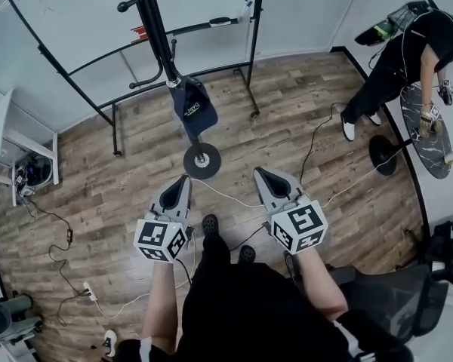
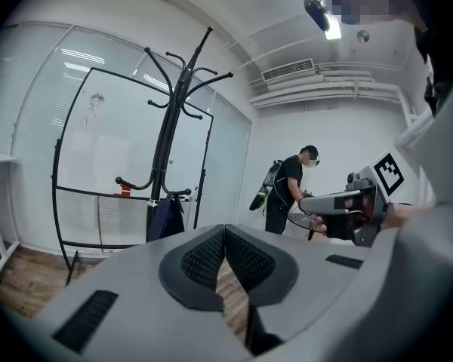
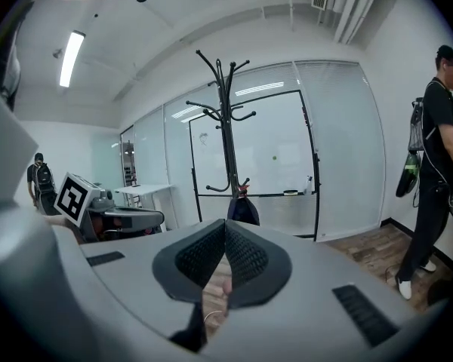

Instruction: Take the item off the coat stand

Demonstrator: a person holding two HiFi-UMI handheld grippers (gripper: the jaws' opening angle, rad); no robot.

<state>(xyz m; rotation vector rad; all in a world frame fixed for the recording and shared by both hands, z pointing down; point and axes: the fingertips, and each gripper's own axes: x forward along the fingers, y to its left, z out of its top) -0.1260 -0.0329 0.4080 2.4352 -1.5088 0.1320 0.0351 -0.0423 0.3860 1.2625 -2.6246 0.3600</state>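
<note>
**A:** Head view first. Where is the item?

**B:** The navy item (image 1: 194, 110) hangs low on the coat stand (image 1: 155, 29), just above the stand's round base (image 1: 202, 161). It carries white print that is too small to read. A framed whiteboard (image 1: 83, 21) stands behind the stand.

**A:** And the grippers?

**B:** The left gripper (image 1: 185, 179) and right gripper (image 1: 259, 173) are held side by side over the wooden floor (image 1: 121, 187). Both point toward the stand and are well apart from the item. A white cable (image 1: 223, 194) crosses the floor between them. A second person (image 1: 408, 59) bends over a round table (image 1: 430, 134) at the right.

**A:** Left gripper view.

**B:** The jaws are together, with the ribbed pads meeting at the tips and nothing held. Beyond them, to the left, the item hangs against the stand's pole under a low hook. The right gripper shows at the right edge with its marker cube facing the camera. The second person is behind it.

**A:** Right gripper view.

**B:** The jaws are closed here too, tips touching. Only floor shows through the slit beneath them. The stand is straight ahead, in front of the whiteboard, with the item on its lower hooks. The left gripper is at the left and the second person at the right edge. A third person (image 3: 39, 176) stands far to the left.
</note>
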